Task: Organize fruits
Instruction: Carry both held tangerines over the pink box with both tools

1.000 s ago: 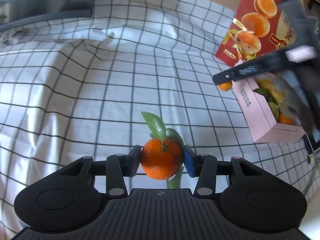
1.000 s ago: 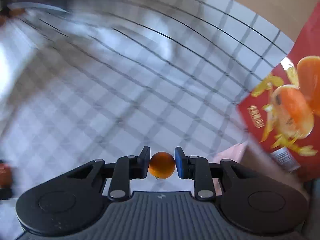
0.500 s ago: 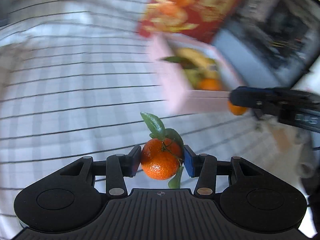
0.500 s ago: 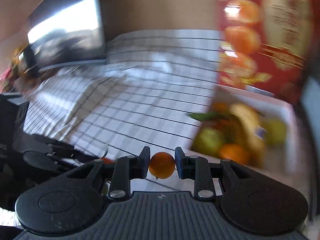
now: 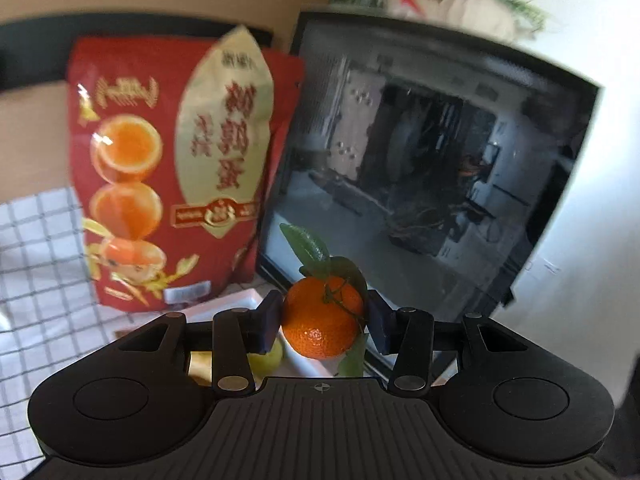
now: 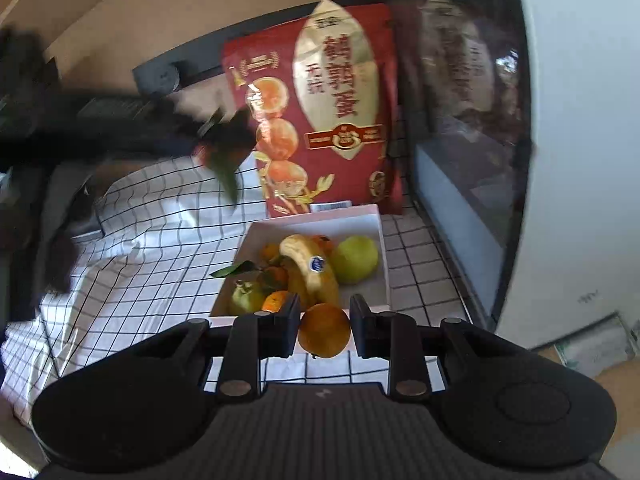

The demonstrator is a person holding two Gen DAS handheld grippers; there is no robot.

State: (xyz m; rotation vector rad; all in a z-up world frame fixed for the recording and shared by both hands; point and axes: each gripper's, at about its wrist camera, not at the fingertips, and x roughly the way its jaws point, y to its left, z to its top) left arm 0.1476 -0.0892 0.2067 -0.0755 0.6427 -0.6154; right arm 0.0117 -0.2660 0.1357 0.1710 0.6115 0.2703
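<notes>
A leafy mandarin is clamped between the two pads of the left gripper, at the very tips of the fingers, with its stem and dark green leaves standing up above the jaws and one leaf hanging below the fruit. Beneath and just behind this gripper, a corner of the pink box and a sliver of a green fruit are seen, so the mandarin is held above the box's near end rather than inside it. A red snack bag is propped upright behind the box, beside a dark glass-fronted appliance. A smaller, leafless orange is pinched between the pads of the right gripper, whose jaws are drawn close together on it. In the right wrist view this orange is held in front of the near wall of the pink box, outside it and above the checked cloth. Inside the box a banana, a green pear-like fruit, another green fruit and several small oranges are gathered. At the left of that view the left gripper is seen only as a dark blur with a green leaf trailing beneath it, above the cloth and to the left of the red bag.
</notes>
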